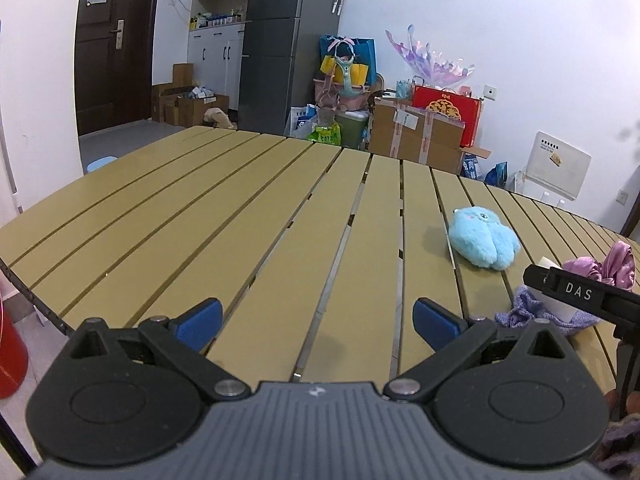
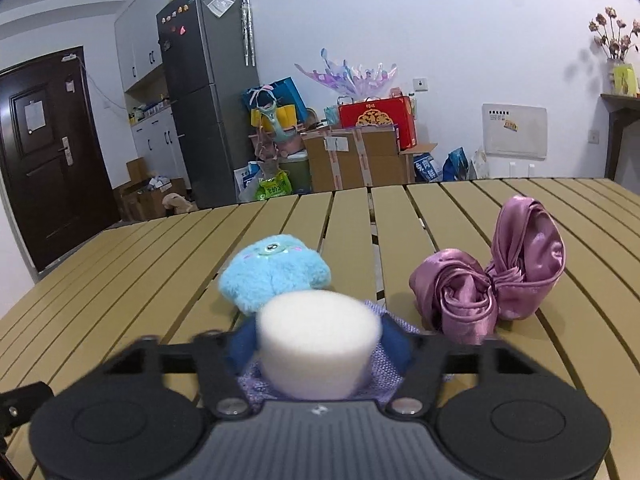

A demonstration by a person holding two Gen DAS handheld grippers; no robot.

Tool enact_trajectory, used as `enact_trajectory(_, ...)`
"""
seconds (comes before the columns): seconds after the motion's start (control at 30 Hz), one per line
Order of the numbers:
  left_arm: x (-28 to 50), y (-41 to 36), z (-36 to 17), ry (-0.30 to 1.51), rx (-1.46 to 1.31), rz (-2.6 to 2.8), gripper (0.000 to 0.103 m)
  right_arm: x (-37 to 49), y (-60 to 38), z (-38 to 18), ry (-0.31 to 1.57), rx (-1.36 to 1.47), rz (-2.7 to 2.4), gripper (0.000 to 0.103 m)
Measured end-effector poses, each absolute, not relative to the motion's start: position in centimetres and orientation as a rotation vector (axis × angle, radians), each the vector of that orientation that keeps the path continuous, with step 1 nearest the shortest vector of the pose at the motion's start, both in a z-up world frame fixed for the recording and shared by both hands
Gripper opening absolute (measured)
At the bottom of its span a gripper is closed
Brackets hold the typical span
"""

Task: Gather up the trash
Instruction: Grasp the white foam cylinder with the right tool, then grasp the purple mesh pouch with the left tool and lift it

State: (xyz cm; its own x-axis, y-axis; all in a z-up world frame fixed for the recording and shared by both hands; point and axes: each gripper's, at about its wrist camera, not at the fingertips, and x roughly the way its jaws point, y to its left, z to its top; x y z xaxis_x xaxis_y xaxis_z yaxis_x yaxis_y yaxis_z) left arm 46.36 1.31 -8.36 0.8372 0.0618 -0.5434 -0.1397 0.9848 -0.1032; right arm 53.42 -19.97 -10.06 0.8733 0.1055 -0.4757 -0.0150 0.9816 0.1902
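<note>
At lower centre of the left wrist view, the left gripper (image 1: 318, 322) is seen spread wide over the slatted table (image 1: 200, 216), nothing between its pads. Low in the right wrist view, a white foam cup (image 2: 318, 344) is clamped by the right gripper (image 2: 319, 346), with a purple cloth (image 2: 256, 380) beneath.

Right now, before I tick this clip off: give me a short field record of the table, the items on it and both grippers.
surface: slatted tan table
right gripper: closed on a white foam cup, over a lilac cloth
left gripper: open, nothing between its pads
other items: blue plush toy behind the cup; pink satin bow to its right
floor: red bin at left edge
</note>
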Motion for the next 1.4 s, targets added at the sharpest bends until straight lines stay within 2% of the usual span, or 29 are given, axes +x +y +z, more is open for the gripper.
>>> enact_trajectory(0.33,46.5,-0.5,-7.4,0.561,-0.133,0.053,0.103,50.9,-22.5,-8.0,0.421,0.234,0.076,0.056)
enact_trajectory(0.6,47.4,-5.9,-5.5,0.489,-0.015,0.017,0.103,46.9,-25.9,-6.9,0.349,0.206,0.029,0.056)
enact_trajectory(1.03,49.8,-15.2,-7.9,0.619,0.165,-0.181,0.103,44.5,-33.6,-8.5,0.351,0.290,-0.035,0.056)
enact_trajectory(1.4,54.0,-17.0,-11.2,0.739,0.113,-0.178,0.103,44.8,-34.9,-9.7,0.360,0.299,-0.033,0.056)
